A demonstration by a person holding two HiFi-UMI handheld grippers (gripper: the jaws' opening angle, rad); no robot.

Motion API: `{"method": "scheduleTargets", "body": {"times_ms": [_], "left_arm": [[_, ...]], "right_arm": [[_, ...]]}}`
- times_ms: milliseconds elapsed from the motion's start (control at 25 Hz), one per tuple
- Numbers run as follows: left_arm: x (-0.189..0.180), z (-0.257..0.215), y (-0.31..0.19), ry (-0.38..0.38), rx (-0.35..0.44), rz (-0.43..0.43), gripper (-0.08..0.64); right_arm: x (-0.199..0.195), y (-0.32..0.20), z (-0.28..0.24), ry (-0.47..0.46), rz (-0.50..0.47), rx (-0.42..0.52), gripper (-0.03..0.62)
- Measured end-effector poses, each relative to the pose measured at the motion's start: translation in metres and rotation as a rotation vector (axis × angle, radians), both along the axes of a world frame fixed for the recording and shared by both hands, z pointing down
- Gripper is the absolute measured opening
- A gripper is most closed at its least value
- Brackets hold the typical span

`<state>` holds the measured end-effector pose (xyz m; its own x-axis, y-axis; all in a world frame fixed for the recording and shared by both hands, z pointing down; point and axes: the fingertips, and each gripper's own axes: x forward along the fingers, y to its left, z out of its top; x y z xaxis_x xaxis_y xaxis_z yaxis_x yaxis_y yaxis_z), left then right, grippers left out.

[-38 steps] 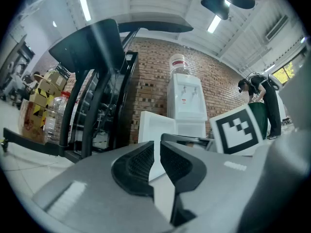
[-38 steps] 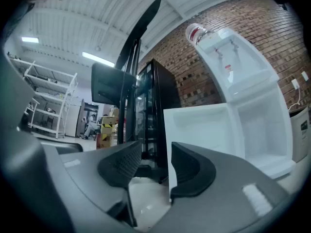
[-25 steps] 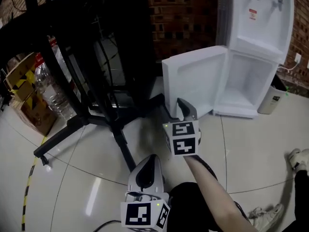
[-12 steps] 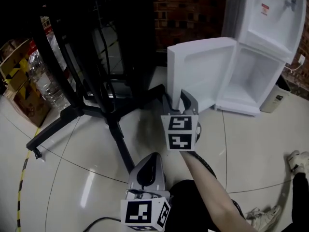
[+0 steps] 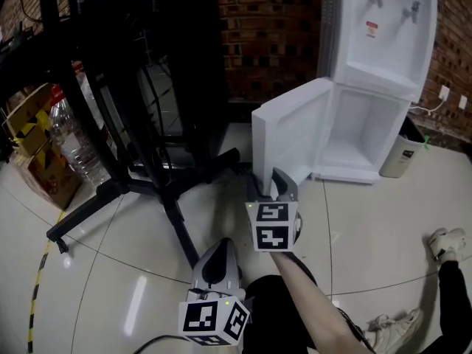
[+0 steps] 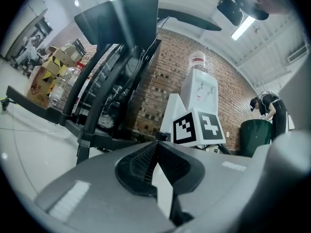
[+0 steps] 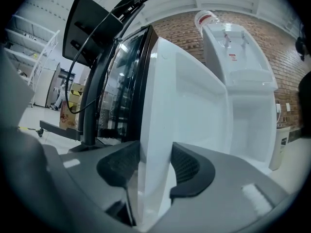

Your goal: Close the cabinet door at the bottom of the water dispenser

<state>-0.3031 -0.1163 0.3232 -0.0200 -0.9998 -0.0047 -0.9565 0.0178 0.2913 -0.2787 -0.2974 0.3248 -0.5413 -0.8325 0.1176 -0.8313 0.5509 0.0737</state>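
Currently, right gripper (image 5: 273,181) clamps the cabinet door (image 5: 291,133) by its free edge; left gripper (image 5: 214,260) closed, empty. Risk: pads slipping mid-swing, leaving door ajar.

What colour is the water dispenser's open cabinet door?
White; the cabinet door shows best in the right gripper view.

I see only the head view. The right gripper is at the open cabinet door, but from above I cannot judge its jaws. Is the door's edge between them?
Observer: Yes. In the right gripper view, the free edge of the cabinet door stands between the pads of the right gripper, and both pads seem to lie against it.
Operator: And the left gripper?
Observer: The left gripper view shows its jaws together, with nothing between them.
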Motion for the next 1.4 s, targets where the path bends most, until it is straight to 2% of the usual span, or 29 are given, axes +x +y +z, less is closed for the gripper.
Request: {"method": "scheduleTargets", "body": {"times_ms": [160,280,480,640,720,1120,1400], "left_arm": [[0.015,-0.014,0.004,0.023,0.033,0.013,0.018],[0.033,-0.031,0.011,0.042,0.086,0.046,0.018],[0.073,-0.053,0.014,0.0,0.113,0.127,0.018],[0.103,-0.07,0.017,0.032,0.131,0.19,0.018],[0.118,-0.077,0.016,0.02,0.14,0.209,0.018],[0.198,-0.095,-0.017,-0.029,0.176,0.331,0.018],[0.234,-0.095,-0.053,-0.065,0.175,0.369,0.018]], "right_arm": [[0.025,0.014,0.002,0.005,0.017,-0.026,0.202],[0.046,0.027,0.003,0.038,0.039,-0.001,0.21],[0.089,0.042,0.002,0.07,0.096,0.02,0.209],[0.126,0.05,0.002,0.072,0.129,0.028,0.207],[0.147,0.051,0.001,0.09,0.153,0.051,0.207],[0.258,0.035,0.001,0.055,0.319,0.033,0.186],[0.299,0.017,-0.001,0.038,0.347,0.032,0.189]]}}
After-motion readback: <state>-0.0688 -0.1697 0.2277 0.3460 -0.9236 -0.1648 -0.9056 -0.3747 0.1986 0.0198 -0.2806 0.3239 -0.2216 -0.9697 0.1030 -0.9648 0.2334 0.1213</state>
